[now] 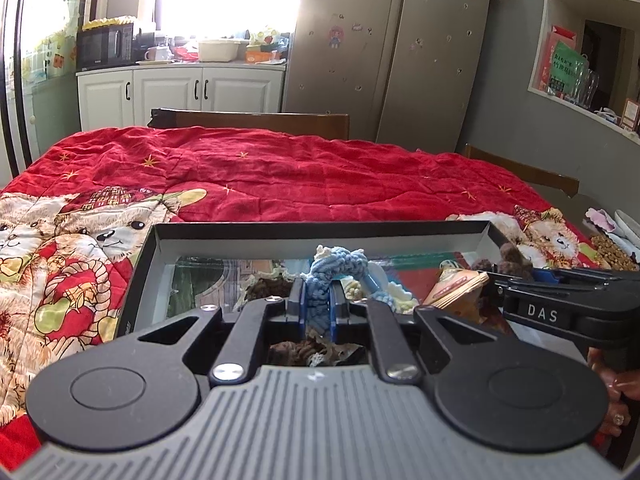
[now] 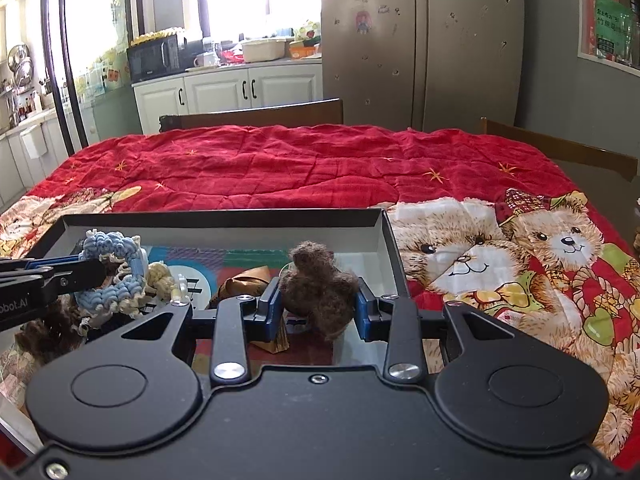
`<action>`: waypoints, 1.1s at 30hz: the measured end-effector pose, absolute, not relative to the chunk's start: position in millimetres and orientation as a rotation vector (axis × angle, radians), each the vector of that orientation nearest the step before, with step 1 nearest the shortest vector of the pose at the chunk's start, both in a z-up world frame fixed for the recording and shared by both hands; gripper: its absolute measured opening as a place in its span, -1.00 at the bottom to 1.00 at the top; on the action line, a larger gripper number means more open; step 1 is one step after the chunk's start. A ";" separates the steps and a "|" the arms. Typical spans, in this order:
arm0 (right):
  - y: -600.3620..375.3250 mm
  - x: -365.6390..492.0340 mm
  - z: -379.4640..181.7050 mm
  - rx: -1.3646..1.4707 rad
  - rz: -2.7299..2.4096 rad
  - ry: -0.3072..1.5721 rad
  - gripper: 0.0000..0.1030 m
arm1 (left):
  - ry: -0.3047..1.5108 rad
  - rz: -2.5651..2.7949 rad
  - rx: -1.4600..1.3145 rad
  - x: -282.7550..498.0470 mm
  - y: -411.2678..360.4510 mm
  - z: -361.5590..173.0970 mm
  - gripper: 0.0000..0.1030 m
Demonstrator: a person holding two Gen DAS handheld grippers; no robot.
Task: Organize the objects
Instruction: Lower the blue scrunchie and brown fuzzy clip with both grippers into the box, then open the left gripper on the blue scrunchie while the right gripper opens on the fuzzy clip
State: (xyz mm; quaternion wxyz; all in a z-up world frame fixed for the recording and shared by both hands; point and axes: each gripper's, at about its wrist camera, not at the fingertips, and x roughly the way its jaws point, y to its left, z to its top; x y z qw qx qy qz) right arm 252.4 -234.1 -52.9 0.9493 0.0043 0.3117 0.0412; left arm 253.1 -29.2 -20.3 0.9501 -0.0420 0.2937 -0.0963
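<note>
Two grippers work over one shallow black tray (image 2: 390, 236) that sits at the near edge of the red teddy-bear quilt (image 2: 280, 164) spread across your table. Behind it, wooden chair backs (image 2: 256, 116) line the far side.

Inside the tray, on its patterned floor, lies a jumble of small items: a brown folded-paper piece (image 2: 244, 282), a cream knotted cord (image 2: 160, 274) and darker fuzzy clumps at the left, too tangled in this view to sort one from another.

Your left gripper (image 1: 318, 302) is clamped tight on the blue knitted rope toy (image 1: 332, 266), its blue pads pinching the toy's middle while the looped end sticks up beyond the fingertips, above the tray's centre. From the right wrist camera the same toy hangs at the tray's left end.

Your right gripper (image 2: 318, 300) is closed around the brown fuzzy wool toy (image 2: 318, 284), both pads pressing its sides, over the tray's right half, just inside the right wall. The toy appears lifted clear of the tray floor.
</note>
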 end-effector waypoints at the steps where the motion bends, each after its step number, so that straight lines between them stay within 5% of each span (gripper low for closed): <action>1: -233.7 252.8 -53.2 0.008 0.084 0.638 -0.34 | 0.600 -0.194 -0.084 253.4 -29.0 -21.1 -0.73; 15: -230.5 257.0 -55.3 -0.014 0.086 0.667 -0.30 | 0.623 -0.177 -0.064 255.8 -31.0 -25.6 -0.69; 33: -231.6 257.6 -54.2 -0.003 0.080 0.671 -0.23 | 0.627 -0.174 -0.078 254.8 -27.5 -23.8 0.03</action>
